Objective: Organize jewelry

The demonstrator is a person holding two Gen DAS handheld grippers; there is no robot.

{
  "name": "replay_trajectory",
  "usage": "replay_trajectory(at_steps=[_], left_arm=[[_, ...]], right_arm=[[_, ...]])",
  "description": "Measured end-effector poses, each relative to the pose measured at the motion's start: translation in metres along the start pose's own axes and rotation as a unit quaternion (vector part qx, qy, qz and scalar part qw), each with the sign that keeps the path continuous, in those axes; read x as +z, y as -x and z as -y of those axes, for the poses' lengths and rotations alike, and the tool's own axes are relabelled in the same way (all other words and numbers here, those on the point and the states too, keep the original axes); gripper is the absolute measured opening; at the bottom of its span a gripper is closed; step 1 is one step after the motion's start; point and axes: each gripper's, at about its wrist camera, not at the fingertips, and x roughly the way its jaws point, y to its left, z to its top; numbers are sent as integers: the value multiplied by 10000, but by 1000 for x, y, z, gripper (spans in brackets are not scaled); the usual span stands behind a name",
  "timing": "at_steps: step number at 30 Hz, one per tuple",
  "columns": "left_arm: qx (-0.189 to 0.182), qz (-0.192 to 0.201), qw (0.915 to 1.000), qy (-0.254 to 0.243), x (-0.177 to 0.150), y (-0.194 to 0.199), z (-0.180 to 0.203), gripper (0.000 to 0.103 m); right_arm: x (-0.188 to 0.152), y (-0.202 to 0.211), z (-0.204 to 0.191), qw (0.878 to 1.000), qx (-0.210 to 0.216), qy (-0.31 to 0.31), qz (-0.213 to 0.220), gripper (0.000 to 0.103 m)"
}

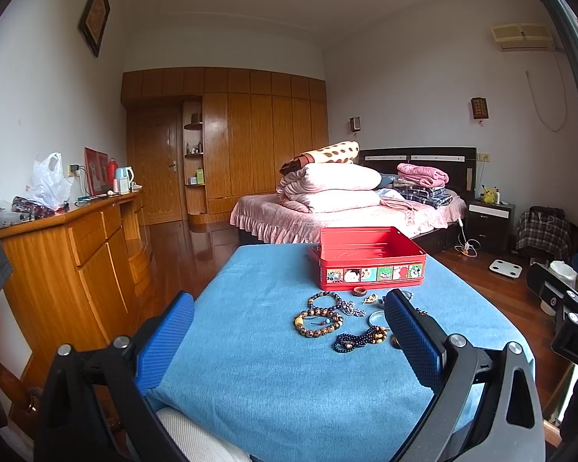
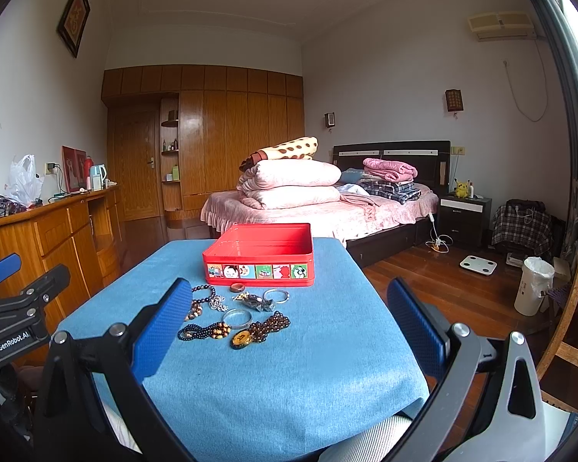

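Observation:
An open red tin box (image 1: 366,260) (image 2: 260,256) stands empty at the far side of the blue-covered table (image 1: 269,365) (image 2: 289,365). In front of it lies loose jewelry: a brown bead bracelet (image 1: 318,322), a dark bead bracelet (image 1: 325,299), a dark bead strand (image 1: 360,339) (image 2: 204,331), a small brown ring (image 1: 359,290) (image 2: 237,287), a clear bangle (image 2: 237,318), a brown necklace with amber pendant (image 2: 260,331). My left gripper (image 1: 289,300) is open and empty, short of the jewelry. My right gripper (image 2: 289,288) is open and empty, also held back near the table's front.
A wooden dresser (image 1: 77,238) with clutter stands to the left. A bed (image 1: 346,208) with folded bedding is behind the table. A white bin (image 2: 533,285) and a scale (image 2: 478,265) sit on the wooden floor to the right. The other gripper shows at each view's edge.

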Motion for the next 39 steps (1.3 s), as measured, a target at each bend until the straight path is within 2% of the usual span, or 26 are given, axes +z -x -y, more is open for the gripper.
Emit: replay_trajectory(at_steps=[16, 20, 29, 33, 39], left_arm=[[-10, -16, 10000, 3, 0, 0, 0, 97], [-10, -53, 10000, -4, -16, -11, -1, 97], [3, -237, 9997, -10, -20, -24, 2, 97], [10, -414, 9991, -12, -22, -38, 1, 97], [118, -779, 9968, -126, -26, -84, 0, 97]], right_arm=[[0, -1, 0, 10000, -2, -2, -13, 98], [-3, -4, 0, 10000, -5, 5, -45, 98], [-9, -19, -2, 9998, 1, 29, -198, 98], [-13, -30, -1, 9994, -8, 46, -330, 98], [-16, -64, 2, 9981, -102, 134, -585, 98]])
